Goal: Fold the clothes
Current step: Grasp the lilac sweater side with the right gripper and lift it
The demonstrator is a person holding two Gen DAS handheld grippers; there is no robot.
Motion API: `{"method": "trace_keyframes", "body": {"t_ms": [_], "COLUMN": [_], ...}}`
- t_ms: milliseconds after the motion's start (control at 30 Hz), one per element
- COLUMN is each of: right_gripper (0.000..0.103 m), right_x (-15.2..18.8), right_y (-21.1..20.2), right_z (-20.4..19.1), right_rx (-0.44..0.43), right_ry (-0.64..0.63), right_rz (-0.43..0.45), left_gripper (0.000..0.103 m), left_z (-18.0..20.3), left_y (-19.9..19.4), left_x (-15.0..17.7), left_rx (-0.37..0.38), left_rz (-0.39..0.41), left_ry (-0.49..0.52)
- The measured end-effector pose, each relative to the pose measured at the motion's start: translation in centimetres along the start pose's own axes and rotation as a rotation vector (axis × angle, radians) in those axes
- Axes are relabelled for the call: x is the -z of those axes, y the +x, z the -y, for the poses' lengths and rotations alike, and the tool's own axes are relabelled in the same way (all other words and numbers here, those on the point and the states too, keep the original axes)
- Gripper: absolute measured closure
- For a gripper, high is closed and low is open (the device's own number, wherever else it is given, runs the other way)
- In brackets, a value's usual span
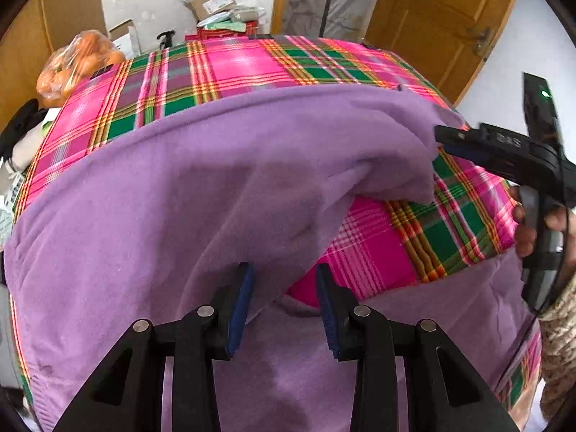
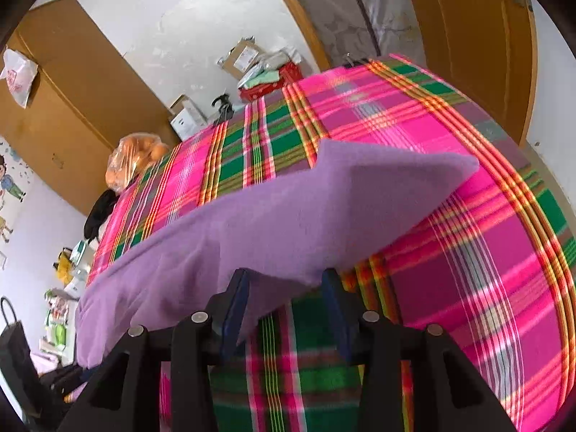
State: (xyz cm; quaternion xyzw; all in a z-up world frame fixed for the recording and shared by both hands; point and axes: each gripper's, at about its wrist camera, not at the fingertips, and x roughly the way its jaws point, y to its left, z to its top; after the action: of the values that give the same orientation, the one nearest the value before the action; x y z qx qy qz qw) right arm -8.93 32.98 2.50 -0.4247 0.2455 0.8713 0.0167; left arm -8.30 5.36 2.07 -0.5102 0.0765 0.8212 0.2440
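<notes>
The purple garment (image 1: 180, 198), a soft fleecy piece, lies spread over a surface covered by a pink-and-green plaid cloth (image 1: 234, 68), and it serves here as the landmark for everything else. Its far edge runs in a long line across the plaid, and one part of it is lifted and doubled back over the rest, so that a patch of plaid shows beneath the raised flap. The left tongs (image 1: 284, 309) stand apart at the garment's near side, their blue pads on either side of a hanging fold of the purple fabric without pinching it. The right tongs (image 2: 284, 306) are likewise apart; a corner of the garment's raised flap lies between their pads, and the pads do not press on it. In the left wrist view the right tongs (image 1: 446, 140) sit at the flap's far right tip, held by a hand (image 1: 532, 230) in a knitted patterned sleeve (image 1: 558, 342). Beyond the garment's far left corner, at the edge of the plaid, rests a clear bag of orange fruit (image 1: 75, 64). Further behind the garment, against the white wall, are stacked cardboard boxes (image 1: 212, 0), and a wooden door (image 1: 432, 18) stands behind its far right side.
</notes>
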Motion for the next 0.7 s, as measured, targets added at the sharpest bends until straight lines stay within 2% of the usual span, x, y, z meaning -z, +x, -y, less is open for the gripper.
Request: {"method": "trace_keyframes", "body": {"t_ms": [133, 300, 333, 400, 433, 500, 633, 667, 700], "right_gripper": [0.06, 0.061, 0.063, 0.079, 0.083, 0.094, 0.099, 0.1, 0.101], "right_x": [-0.3, -0.4, -0.5, -0.6, -0.7, -0.7, -0.7, -0.7, -0.7], "right_y": [0.9, 1.3, 1.3, 1.5, 1.6, 1.4, -0.3, -0.9, -1.5], "right_z": [-0.3, -0.3, -0.4, -0.6, -0.6, -0.3, -0.2, -0.4, -0.5], "right_rx": [0.019, 0.023, 0.031, 0.064, 0.076, 0.059, 0.061, 0.075, 0.086], "right_ry": [-0.007, -0.004, -0.01, -0.031, -0.038, -0.027, -0.037, -0.053, -0.067], "right_rz": [-0.012, 0.0, 0.003, 0.008, 0.009, 0.013, 0.064, 0.086, 0.105], "left_gripper": [0.058, 0.054, 0.054, 0.054, 0.054, 0.054, 0.057, 0.06, 0.07], "left_z": [0.8, 0.8, 1.0, 1.5, 1.8, 2.2, 1.6, 1.3, 0.9], "left_y": [0.6, 1.1, 1.3, 1.6, 1.7, 1.8, 1.6, 1.5, 1.3], "left_x": [-0.2, -0.7, -0.7, -0.7, -0.6, -0.5, -0.6, -0.7, -0.7], "left_rx": [-0.02, -0.004, -0.01, -0.035, -0.051, -0.077, -0.062, -0.055, -0.051], "left_rz": [0.003, 0.009, 0.012, 0.018, 0.02, 0.022, 0.022, 0.024, 0.025], "left_ry": [0.051, 0.039, 0.047, 0.076, 0.091, 0.115, 0.078, 0.057, 0.039]}}
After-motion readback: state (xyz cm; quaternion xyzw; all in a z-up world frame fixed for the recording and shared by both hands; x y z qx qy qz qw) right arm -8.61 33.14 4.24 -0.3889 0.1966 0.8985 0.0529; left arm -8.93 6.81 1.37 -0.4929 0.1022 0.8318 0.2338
